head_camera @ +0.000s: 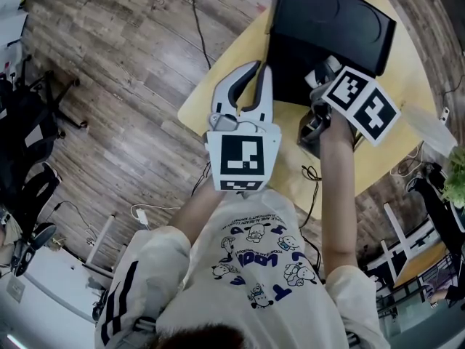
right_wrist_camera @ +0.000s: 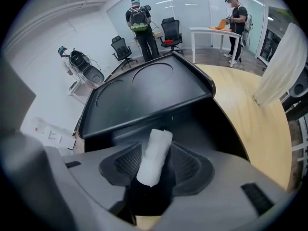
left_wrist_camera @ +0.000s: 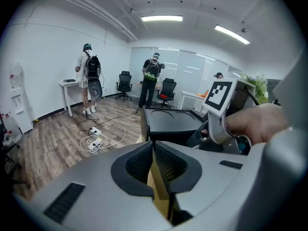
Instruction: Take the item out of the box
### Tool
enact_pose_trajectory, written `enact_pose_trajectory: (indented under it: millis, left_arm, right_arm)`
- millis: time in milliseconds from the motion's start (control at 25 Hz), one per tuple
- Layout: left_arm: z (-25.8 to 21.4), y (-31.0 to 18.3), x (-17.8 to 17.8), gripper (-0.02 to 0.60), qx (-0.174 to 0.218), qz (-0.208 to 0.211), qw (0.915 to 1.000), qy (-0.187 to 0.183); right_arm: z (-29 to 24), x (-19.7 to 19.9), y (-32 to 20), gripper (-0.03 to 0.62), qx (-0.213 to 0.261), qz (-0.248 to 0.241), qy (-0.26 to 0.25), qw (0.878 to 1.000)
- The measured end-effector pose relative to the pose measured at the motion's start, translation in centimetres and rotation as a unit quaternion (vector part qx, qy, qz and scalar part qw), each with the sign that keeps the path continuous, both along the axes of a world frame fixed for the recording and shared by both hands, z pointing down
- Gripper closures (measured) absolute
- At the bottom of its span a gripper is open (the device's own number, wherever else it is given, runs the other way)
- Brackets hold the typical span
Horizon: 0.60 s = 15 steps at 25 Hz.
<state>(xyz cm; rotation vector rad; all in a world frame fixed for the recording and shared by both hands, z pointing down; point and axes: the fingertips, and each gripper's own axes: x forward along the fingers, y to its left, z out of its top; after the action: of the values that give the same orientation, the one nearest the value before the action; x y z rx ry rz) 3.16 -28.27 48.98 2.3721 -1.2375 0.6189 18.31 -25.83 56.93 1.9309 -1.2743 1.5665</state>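
A black box point(head_camera: 290, 71) stands on the round wooden table point(head_camera: 396, 144), its lid point(head_camera: 330, 17) swung open at the back. The lid point(right_wrist_camera: 144, 90) fills the middle of the right gripper view. A white rolled item point(right_wrist_camera: 158, 141) lies over the dark inside of the box, between the jaws of my right gripper point(right_wrist_camera: 154, 160). Those jaws stand wide, and I see no pad pressing on the roll. From above, the right gripper point(head_camera: 318, 86) points steeply down into the box under its marker cube point(head_camera: 361, 105). My left gripper point(head_camera: 260, 69) hovers at the table's left edge, shut and empty point(left_wrist_camera: 153, 147).
A black cable point(head_camera: 312, 177) lies on the table near me. A white sheet point(right_wrist_camera: 281, 66) hangs at the table's right side. Cables and a power strip point(left_wrist_camera: 95, 138) lie on the wooden floor. People, desks and office chairs point(left_wrist_camera: 124, 84) stand far back.
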Motion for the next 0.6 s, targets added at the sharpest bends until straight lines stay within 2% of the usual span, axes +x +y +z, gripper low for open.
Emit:
enact_pose_trajectory:
  millis: [280, 600]
  left_arm:
    - [0.41, 0.24, -0.18, 0.552, -0.005, 0.0, 1.0, -0.002]
    - [0.28, 0.21, -0.04, 0.552, -0.005, -0.003, 1.0, 0.0]
  right_arm:
    - [0.53, -0.16, 0.3, 0.431, -0.027, -0.017, 0.013, 0.999]
    - [0.52, 0.13, 0.29, 0.45, -0.025, -0.02, 0.016, 0.999]
